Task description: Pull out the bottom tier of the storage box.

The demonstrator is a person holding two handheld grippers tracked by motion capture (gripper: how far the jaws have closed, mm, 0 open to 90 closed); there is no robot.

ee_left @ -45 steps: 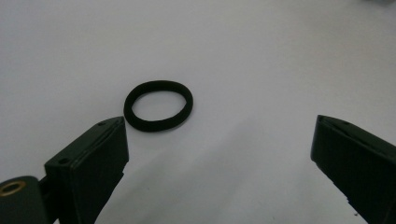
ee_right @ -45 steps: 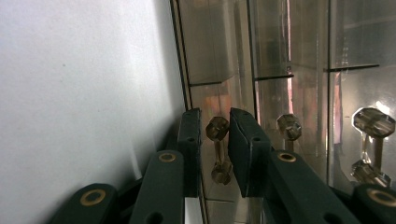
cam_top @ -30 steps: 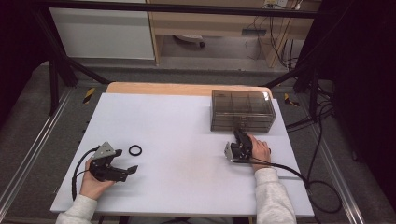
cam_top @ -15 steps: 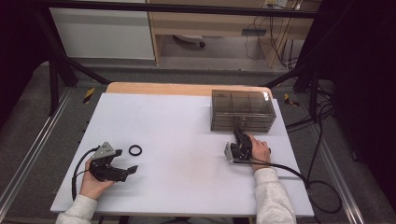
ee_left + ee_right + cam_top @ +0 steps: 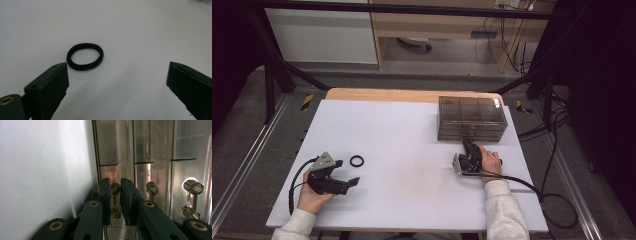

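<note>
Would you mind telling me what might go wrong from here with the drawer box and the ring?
The right gripper pinches a small drawer knob; its fingers could slip off, or a pull might drag the light-looking drawer box along instead. The left gripper is open short of the black ring; closing there would probably miss.

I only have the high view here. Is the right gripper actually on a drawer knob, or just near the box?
Observer: In the right gripper view, the right gripper has its jaws closed around a knob on the clear box.
Operator: Are there other knobs?
Observer: Yes, two more sit beside it on the same front.
Operator: And the left gripper, is it holding the ring?
Observer: No. In the left gripper view the left gripper is wide open, and the black ring lies flat on the table just beyond its jaw tips, untouched.
</note>
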